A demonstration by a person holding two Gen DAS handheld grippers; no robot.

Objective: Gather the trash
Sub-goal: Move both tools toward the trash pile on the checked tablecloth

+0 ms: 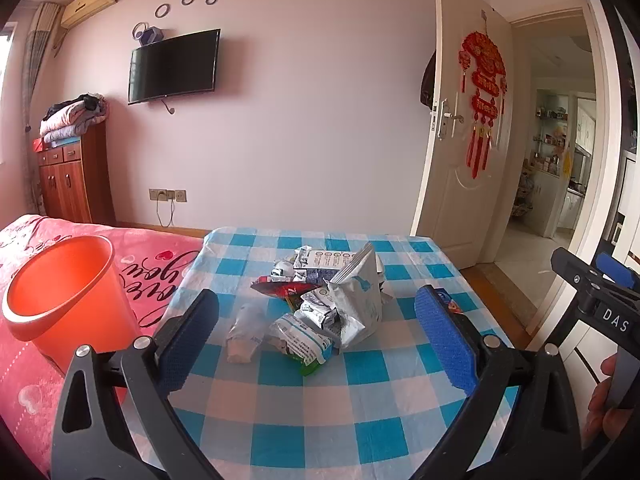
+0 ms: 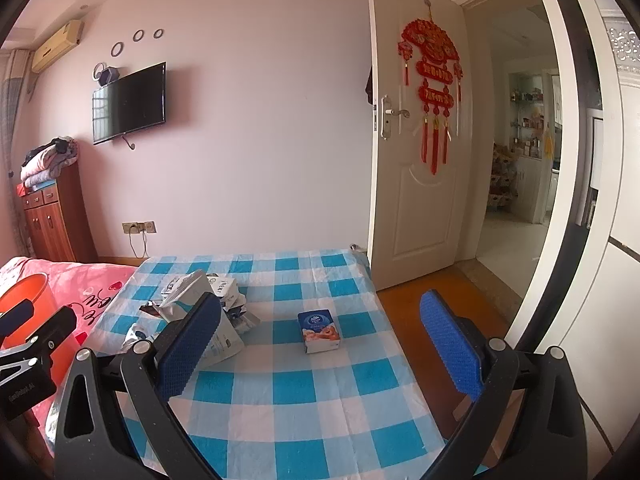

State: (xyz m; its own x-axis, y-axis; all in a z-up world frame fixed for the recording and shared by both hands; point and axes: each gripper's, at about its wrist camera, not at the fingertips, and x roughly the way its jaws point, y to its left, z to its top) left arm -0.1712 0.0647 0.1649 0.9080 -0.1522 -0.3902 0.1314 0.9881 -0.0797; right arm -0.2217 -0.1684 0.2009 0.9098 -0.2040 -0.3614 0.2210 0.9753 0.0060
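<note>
A pile of crumpled wrappers and empty packets [image 1: 320,304] lies on the blue-and-white checked table [image 1: 320,408]. It also shows in the right wrist view [image 2: 200,312]. An orange bin [image 1: 68,296] stands on the pink bed to the left, also seen in the right wrist view [image 2: 28,308]. My left gripper [image 1: 316,340] is open and empty, held just short of the pile. A small blue carton [image 2: 319,330] lies alone on the table. My right gripper [image 2: 320,348] is open and empty, near the carton.
The pink bed [image 1: 24,380] adjoins the table's left side. An open white door [image 2: 416,152] and wooden floor [image 2: 412,300] lie to the right. A wooden cabinet [image 1: 72,176] stands at the far wall. The right gripper's body [image 1: 592,292] shows at the left view's right edge.
</note>
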